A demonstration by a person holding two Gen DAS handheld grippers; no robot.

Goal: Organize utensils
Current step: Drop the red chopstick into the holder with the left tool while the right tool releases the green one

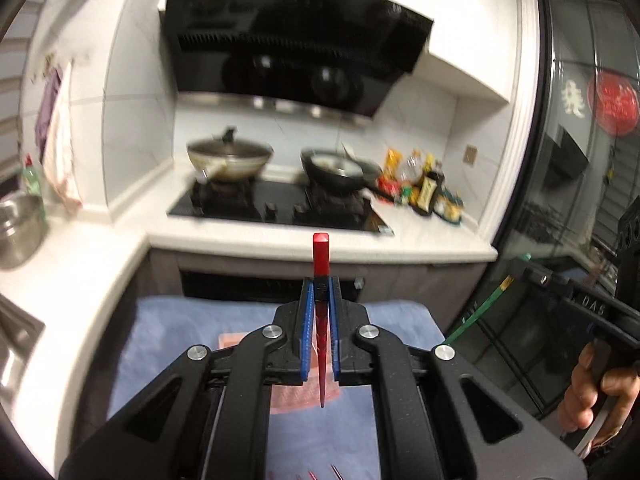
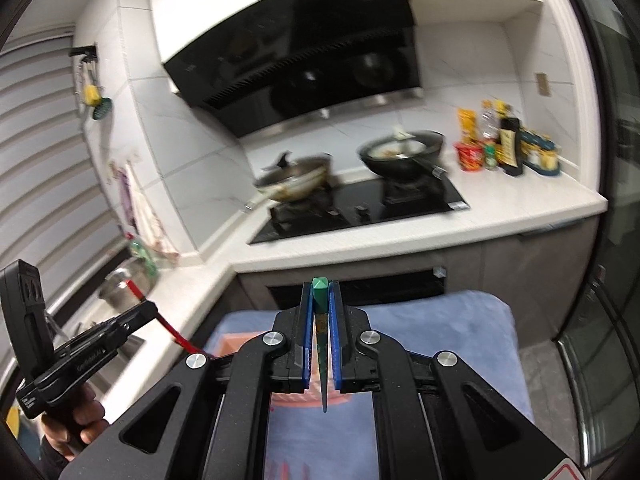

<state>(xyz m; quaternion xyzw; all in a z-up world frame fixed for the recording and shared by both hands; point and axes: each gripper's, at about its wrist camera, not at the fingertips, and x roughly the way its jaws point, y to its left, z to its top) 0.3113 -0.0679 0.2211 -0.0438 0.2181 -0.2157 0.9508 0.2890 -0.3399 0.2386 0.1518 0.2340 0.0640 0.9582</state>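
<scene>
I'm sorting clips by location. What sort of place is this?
A home kitchen: a black range hood over a gas hob bearing two pans, with seasoning bottles on the white counter.

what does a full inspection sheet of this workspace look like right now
surface: blue cloth with a pink sheet lying on it
job's things: red chopstick and green chopstick, each pinched upright between blue pads; more red tips at the left wrist view's bottom edge, too cut off to identify
clutter: two pans on the black stove, bottles and jars on the counter, a steel pot
grippers: left hand-held gripper shut on the red chopstick; right hand-held gripper shut on the green chopstick
cables: nothing seen
surroundings: black range hood, white tiled wall, glass door
</scene>
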